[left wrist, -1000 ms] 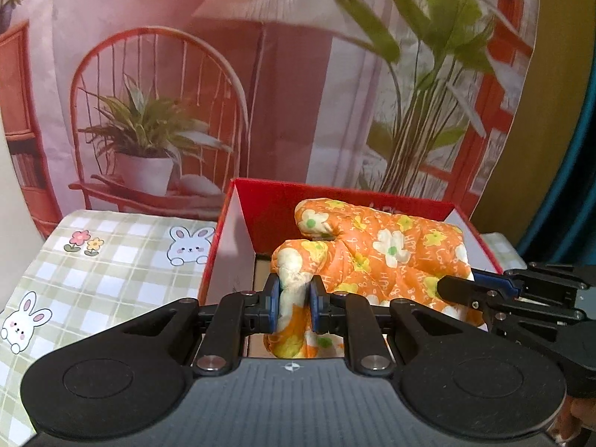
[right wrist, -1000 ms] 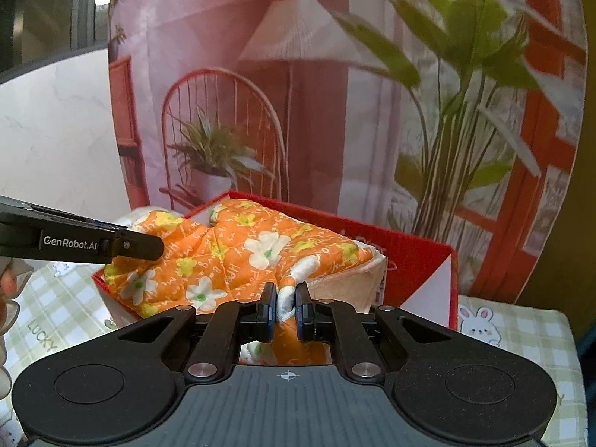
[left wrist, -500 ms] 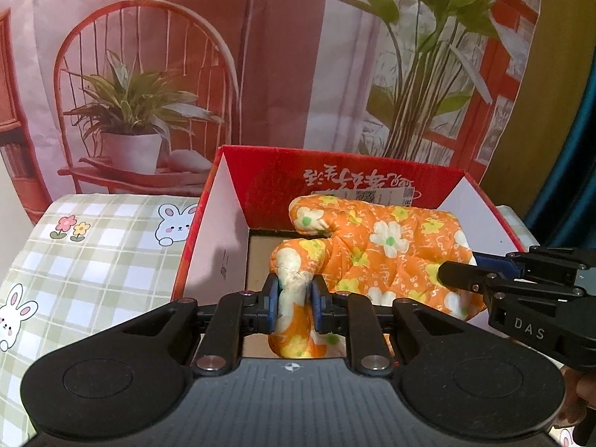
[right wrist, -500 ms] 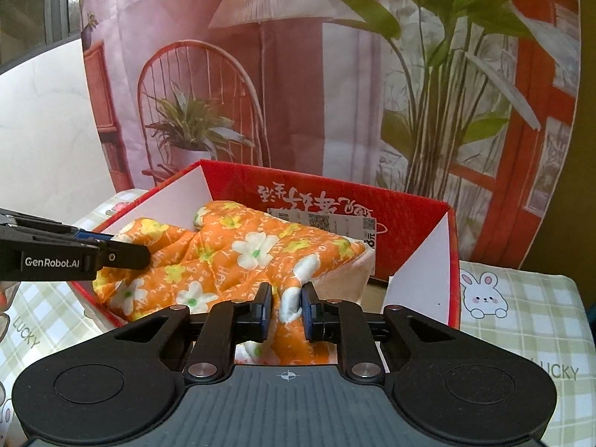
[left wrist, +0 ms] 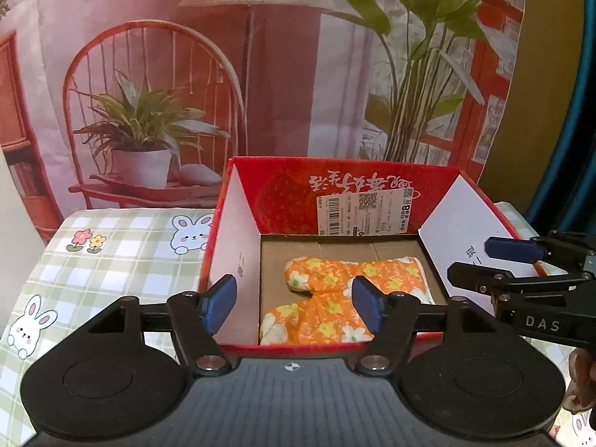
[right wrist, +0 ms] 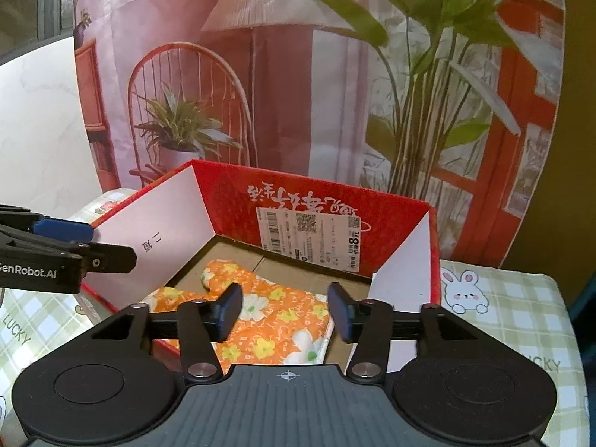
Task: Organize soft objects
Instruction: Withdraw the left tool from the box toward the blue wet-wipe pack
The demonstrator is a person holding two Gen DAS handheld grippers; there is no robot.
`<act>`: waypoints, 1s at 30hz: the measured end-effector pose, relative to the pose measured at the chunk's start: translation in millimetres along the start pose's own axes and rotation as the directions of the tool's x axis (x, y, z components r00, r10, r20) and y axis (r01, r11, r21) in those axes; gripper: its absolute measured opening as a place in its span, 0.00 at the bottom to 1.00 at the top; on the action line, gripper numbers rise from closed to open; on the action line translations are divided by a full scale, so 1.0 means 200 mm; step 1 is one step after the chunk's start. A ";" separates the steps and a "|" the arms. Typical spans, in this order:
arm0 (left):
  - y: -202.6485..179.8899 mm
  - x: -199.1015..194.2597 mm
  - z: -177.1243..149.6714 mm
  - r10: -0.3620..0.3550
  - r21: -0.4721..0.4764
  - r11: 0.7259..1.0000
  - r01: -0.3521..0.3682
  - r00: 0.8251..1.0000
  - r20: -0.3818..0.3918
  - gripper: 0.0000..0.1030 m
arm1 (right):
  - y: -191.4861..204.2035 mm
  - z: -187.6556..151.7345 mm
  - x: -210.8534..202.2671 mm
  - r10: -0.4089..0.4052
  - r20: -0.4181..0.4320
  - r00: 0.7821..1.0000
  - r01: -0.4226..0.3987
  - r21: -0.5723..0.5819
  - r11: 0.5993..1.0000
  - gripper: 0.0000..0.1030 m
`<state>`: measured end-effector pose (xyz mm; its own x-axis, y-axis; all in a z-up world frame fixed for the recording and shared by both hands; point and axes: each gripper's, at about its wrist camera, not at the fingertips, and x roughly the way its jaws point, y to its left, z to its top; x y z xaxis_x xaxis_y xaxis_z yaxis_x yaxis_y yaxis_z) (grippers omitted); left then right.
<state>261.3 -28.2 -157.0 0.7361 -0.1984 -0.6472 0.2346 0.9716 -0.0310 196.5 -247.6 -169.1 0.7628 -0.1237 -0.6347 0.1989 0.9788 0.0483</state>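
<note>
An orange oven mitt with white and yellow flowers (left wrist: 335,298) lies flat on the cardboard floor of the red box (left wrist: 335,190). It also shows in the right wrist view (right wrist: 275,320), inside the same box (right wrist: 320,201). My left gripper (left wrist: 294,303) is open and empty, above the box's near edge. My right gripper (right wrist: 285,314) is open and empty, above the mitt's cuff end. Each gripper shows at the edge of the other's view: the right one (left wrist: 521,268) and the left one (right wrist: 74,242).
The box has white inner side flaps (left wrist: 238,238) and a price label on its back wall (left wrist: 365,212). It stands on a green checked tablecloth with rabbit prints (left wrist: 111,260). A printed backdrop of a chair, plants and a lamp (left wrist: 260,74) hangs behind.
Both grippers opened and let go of the mitt. The mitt dropped from above the box onto its floor. Both grippers drew back and up.
</note>
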 end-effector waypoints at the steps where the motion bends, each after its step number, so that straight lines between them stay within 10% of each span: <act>1: 0.01 -0.02 -0.01 0.001 -0.008 1.000 0.000 1.000 0.005 0.72 | 0.00 0.00 -0.01 -0.004 0.002 1.000 0.004 0.002 1.000 0.54; 14: 0.08 -0.32 -0.06 -0.074 -0.110 0.990 0.088 0.989 0.124 1.00 | 0.09 -0.04 -0.31 -0.066 0.118 0.991 0.060 0.053 0.997 1.00; 22: 0.08 -0.43 -0.13 -0.125 -0.106 0.984 0.145 0.977 0.172 1.00 | 0.12 -0.08 -0.43 -0.071 0.124 0.990 0.062 0.076 0.995 1.00; 30: 0.09 -0.50 -0.21 -0.027 -0.062 0.997 0.037 0.989 0.145 1.00 | 0.18 -0.17 -0.52 -0.055 0.115 0.992 0.047 0.076 0.996 1.00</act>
<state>164.8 13.9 -125.4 0.8135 -0.2416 -0.5290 0.2216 0.9698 -0.1021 103.1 -193.3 -126.9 0.8161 -0.1953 -0.5439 0.2804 0.9568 0.0773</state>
